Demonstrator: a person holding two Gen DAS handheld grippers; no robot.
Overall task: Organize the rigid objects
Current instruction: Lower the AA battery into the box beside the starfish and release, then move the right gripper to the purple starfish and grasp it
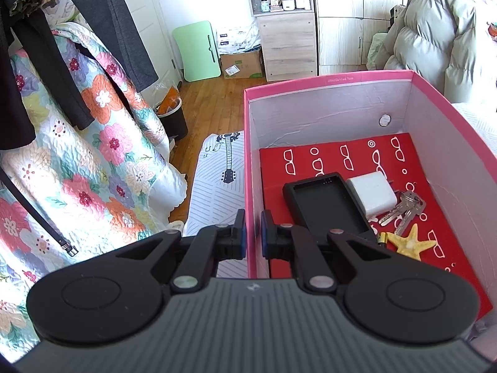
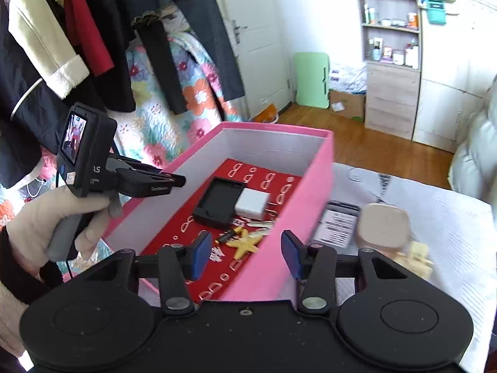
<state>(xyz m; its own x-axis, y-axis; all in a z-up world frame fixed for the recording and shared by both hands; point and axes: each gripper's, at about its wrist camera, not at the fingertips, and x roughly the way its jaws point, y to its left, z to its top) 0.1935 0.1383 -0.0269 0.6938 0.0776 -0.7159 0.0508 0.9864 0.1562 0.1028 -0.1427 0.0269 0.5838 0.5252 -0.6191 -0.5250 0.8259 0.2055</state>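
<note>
The bed [image 2: 435, 217], under a pale striped cover with a guitar print, carries everything; its far edge is cut off by the frame in both views. On it stands the pink box [image 1: 326, 84], open-topped with white inner walls and a red liner printed with white glasses.

Inside the box, from biggest down: a black tray-like case [image 1: 326, 205] lying flat, its near end hidden behind the left tool; a white charger block [image 1: 374, 195] touching the case's right side; a bunch of keys [image 1: 403, 208] just beside the charger; a yellow starfish [image 1: 410, 242] near the front; and a small dark and gold item [image 2: 228, 235] touching the starfish, too small to identify.

Outside the box, on the bed to its right, lie a blurred booklet or packet [image 2: 338, 223] and a blurred jar with a pale lid [image 2: 383, 227], with some cream pieces [image 2: 417, 256] beside it that are hard to make out.

The left tool [image 1: 253, 233] pinches the box's left wall, its blue pads pressed against both sides of it. A gloved hand [image 2: 62, 214] grips its handle. The right tool [image 2: 247, 255] stands spread with nothing between its pads, over the box's near right wall.
</note>
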